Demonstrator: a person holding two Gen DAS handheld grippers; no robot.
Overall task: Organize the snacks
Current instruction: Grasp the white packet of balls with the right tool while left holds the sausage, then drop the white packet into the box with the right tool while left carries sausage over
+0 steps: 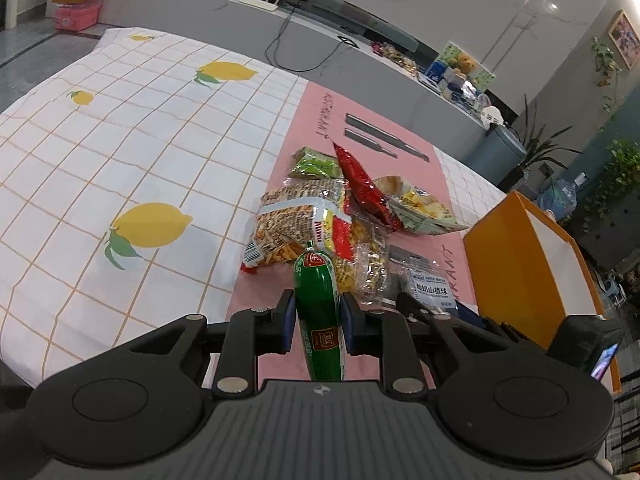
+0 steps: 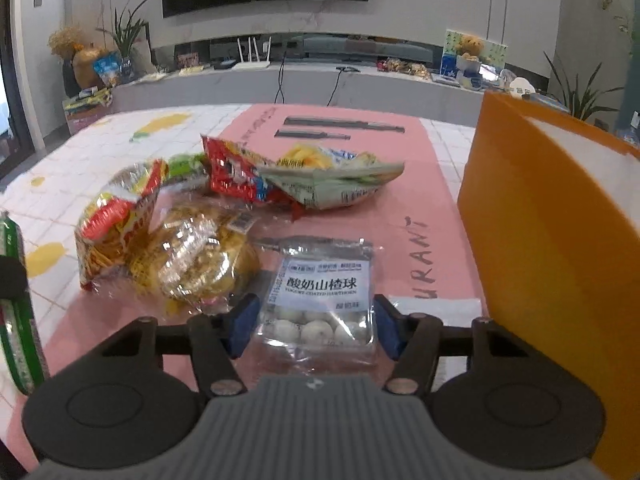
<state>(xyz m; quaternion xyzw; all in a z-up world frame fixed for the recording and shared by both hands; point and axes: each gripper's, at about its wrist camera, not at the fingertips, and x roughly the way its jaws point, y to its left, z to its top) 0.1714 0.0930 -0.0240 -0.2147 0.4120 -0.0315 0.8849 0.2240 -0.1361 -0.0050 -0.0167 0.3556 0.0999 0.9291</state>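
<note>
Nearest, one left gripper (image 1: 316, 322) clamps one green plastic-wrapped sausage (image 1: 318, 304). One right gripper (image 2: 314, 326) straddles one clear hawthorn-ball pack (image 2: 320, 304), pad contact unclear. One orange cardboard box (image 2: 540, 240) stands just right of that pack; five snack bags lie beyond.

We list a left gripper (image 1: 316, 322) and right gripper (image 2: 314, 326), each with a ribbed grey body, black linkage arms, silver rivets and blue finger pads (image 1: 287, 320).
</note>
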